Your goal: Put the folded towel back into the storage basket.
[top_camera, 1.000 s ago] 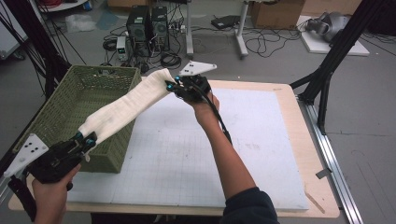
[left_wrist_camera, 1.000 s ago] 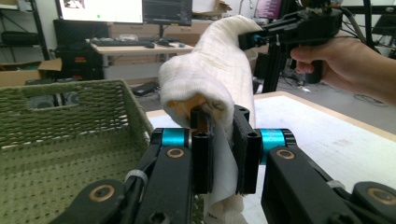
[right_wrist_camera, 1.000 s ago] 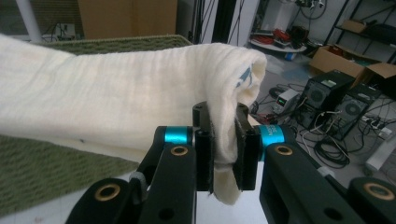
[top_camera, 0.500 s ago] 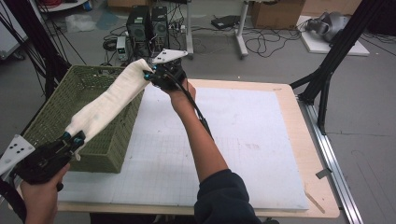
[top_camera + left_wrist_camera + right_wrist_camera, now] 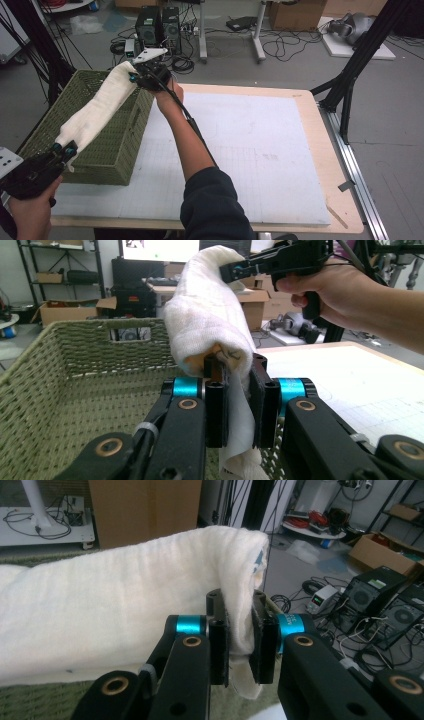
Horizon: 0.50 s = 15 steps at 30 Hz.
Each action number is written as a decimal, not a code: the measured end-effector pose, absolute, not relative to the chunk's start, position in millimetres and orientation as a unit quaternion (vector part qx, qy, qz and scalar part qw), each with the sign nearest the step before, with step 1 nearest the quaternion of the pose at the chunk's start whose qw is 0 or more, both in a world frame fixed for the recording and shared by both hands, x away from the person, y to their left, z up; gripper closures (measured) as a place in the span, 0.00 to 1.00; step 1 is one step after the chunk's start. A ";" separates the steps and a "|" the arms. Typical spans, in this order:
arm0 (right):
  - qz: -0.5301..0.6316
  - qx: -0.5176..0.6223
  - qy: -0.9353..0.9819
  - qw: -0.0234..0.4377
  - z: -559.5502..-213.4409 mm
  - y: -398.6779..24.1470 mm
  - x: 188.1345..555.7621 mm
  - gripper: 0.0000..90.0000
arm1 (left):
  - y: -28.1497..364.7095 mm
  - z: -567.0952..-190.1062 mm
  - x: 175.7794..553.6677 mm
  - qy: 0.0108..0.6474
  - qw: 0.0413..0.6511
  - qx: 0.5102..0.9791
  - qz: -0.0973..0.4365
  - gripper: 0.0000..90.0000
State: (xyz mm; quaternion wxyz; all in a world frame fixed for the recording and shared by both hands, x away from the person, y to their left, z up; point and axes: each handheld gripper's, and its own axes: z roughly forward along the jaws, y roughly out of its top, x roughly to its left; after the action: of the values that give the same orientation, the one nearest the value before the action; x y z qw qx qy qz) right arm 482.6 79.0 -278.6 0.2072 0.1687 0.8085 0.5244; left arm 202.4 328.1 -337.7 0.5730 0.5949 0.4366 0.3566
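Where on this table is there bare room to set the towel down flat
The white mat lies bare from the right forearm across to the table's right wooden edge, and forward to the far edge. The left side is crowded: the green basket sits there, with the towel stretched above it between both grippers.

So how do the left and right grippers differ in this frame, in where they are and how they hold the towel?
The left gripper sits low at the near corner of the green basket; the right gripper is raised over its far corner. The left clamps the lower end of the white towel, the right the higher end, so the cloth slopes up toward the right. Both are shut on the towel, which spans the basket.
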 end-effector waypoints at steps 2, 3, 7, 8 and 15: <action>0.521 0.168 0.812 0.203 -280.5 87.9 485.1 0.91 | 330.5 -338.0 201.9 0.440 0.573 0.593 0.357 0.89; 0.519 0.167 0.813 0.203 -281.5 92.4 486.3 0.91 | 331.5 -338.1 201.7 0.442 0.572 0.592 0.357 0.89; 0.513 0.168 0.818 0.201 -285.8 108.1 491.0 0.91 | 333.3 -339.2 202.6 0.446 0.569 0.593 0.355 0.88; 0.507 0.170 0.821 0.200 -287.2 111.5 492.7 0.91 | 332.9 -339.7 203.2 0.447 0.568 0.593 0.355 0.88; 0.495 0.186 0.827 0.189 -292.6 136.3 504.9 0.90 | 334.0 -342.7 206.8 0.453 0.553 0.601 0.357 0.78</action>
State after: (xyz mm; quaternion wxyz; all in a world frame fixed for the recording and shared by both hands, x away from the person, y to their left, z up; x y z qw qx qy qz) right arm 504.9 136.3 -292.6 0.1893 0.1859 0.8275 0.4949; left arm 206.8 334.0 -342.7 0.5528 0.6013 0.4534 0.3568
